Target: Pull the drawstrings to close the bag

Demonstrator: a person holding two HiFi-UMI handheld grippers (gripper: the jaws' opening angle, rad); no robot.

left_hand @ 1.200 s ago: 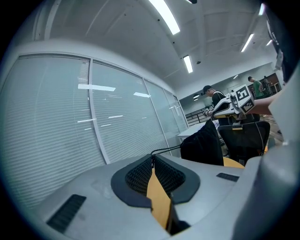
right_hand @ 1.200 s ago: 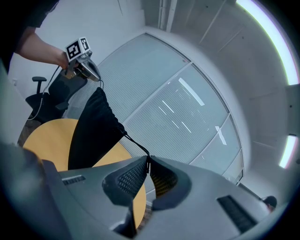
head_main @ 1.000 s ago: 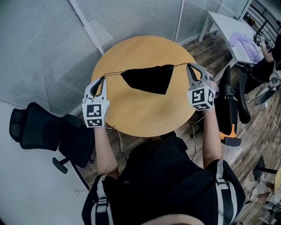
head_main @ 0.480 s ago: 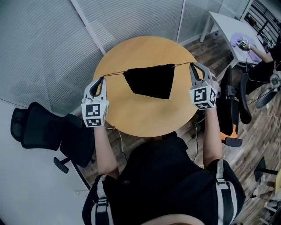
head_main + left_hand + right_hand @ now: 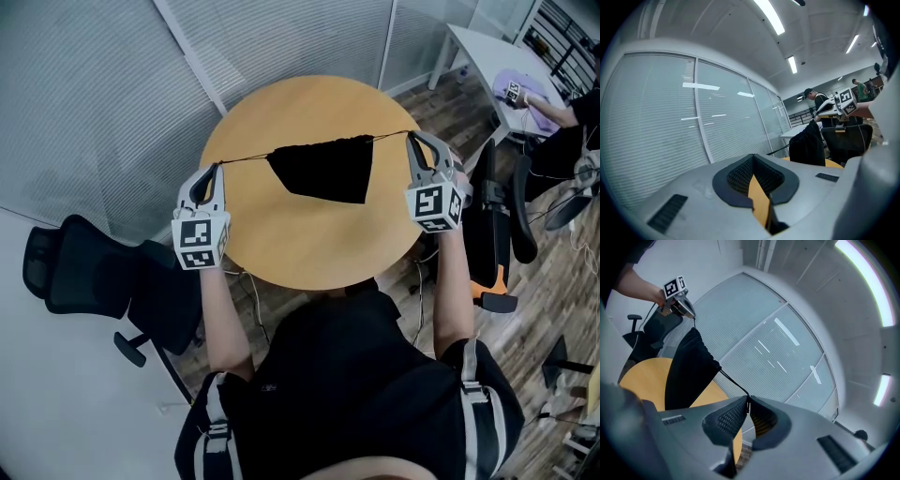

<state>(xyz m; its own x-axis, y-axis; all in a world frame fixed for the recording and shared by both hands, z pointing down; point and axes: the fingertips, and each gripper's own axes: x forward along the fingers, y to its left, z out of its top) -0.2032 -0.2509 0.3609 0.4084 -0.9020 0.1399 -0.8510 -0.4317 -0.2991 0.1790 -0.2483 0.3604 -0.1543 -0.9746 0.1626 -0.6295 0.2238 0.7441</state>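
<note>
Item one, my left claw: jaws pinched together at the tips on the left drawstring, with only a thin wedge of gap behind the tips. Item two, my right claw: jaws likewise closed at the tips, gripping the right drawstring, which runs straight out from the pinch. Item three, the bag: black cloth, strung between my two claws over the far half of the table, nearer my right claw than my left. Its top edge is puckered along the line of the strings, and its body tapers to a point on the side toward me. I cannot tell whether that lower point touches the tabletop. Both strings look taut, and the left one shows the longer bare run. Item four, the table: round, with a pale wood top. Item five, surroundings: a black chair beside my left arm and a glass wall with blinds beyond the table.
</note>
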